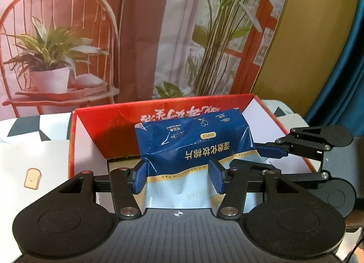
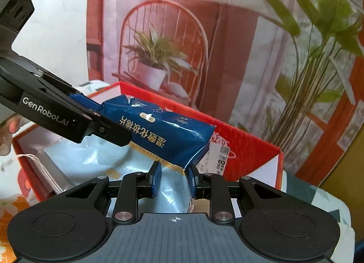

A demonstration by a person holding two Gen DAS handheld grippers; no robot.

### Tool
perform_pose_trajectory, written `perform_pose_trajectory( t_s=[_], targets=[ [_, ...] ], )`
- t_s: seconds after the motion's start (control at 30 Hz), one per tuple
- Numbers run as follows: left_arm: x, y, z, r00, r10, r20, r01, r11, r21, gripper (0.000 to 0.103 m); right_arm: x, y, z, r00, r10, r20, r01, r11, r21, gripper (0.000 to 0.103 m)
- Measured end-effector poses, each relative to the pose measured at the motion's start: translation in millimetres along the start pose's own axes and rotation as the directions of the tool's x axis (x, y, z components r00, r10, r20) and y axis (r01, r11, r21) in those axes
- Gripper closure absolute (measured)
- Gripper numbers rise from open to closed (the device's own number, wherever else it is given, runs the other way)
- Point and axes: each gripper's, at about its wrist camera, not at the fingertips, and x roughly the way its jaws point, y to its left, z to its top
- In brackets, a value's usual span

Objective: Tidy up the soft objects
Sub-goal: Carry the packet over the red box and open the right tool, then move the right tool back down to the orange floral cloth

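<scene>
Behind the table hangs a printed backdrop (image 1: 141,35) of a chair and potted plants. On the table stands a red cardboard box (image 1: 109,112), and a blue and white cotton-pad pouch (image 1: 193,144) is held over its open top. The left gripper (image 1: 179,175) is clamped on the pouch's near part, the right gripper (image 2: 174,177) pinches a corner. The box floor is mostly hidden; the pouch looks wrinkled, perhaps half empty.

One blue cotton pad pack (image 1: 195,142) at centre. One red cardboard box (image 1: 109,115) around it, rim at ten o'clock. Two grippers: left gripper (image 1: 179,178), right gripper (image 2: 174,180), each at six o'clock.
</scene>
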Motion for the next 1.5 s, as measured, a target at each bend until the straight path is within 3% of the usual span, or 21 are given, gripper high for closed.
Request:
perform_pose_trajectory(
  t_s=[0.33,0.53,0.67,0.8,1.23,1.5],
  targets=[
    [20,-1,-8,0.998,0.020,-0.062,-0.020,1.000,-0.002,0.045,15,2,1,0.994,-0.034,-0.106,0.035,0.999,0.004,0.080],
    [11,-2,-8,0.998,0.059,-0.035,-0.058,0.998,0.024,0.043,20,-1,2,0.984,-0.096,-0.148,0.103,0.994,0.041,0.074],
    [-2,1,-8,0.996,0.084,-0.008,-0.084,0.996,0.028,0.042,10,-5,2,0.985,-0.129,-0.119,0.138,0.988,0.074,0.060],
    [-20,3,-8,0.996,0.091,0.023,-0.092,0.996,0.024,0.041,-6,-8,1,0.986,-0.144,-0.079,0.151,0.984,0.094,0.059],
    [-91,3,-30,0.982,0.143,0.123,-0.149,0.988,0.040,0.037,-65,-16,-11,0.987,-0.157,0.038,0.138,0.941,0.308,0.058],
    [-121,6,-67,0.984,0.136,0.114,-0.136,0.991,-0.002,0.037,-104,15,-23,0.986,-0.120,0.117,0.083,0.955,0.286,0.057]
  ],
)
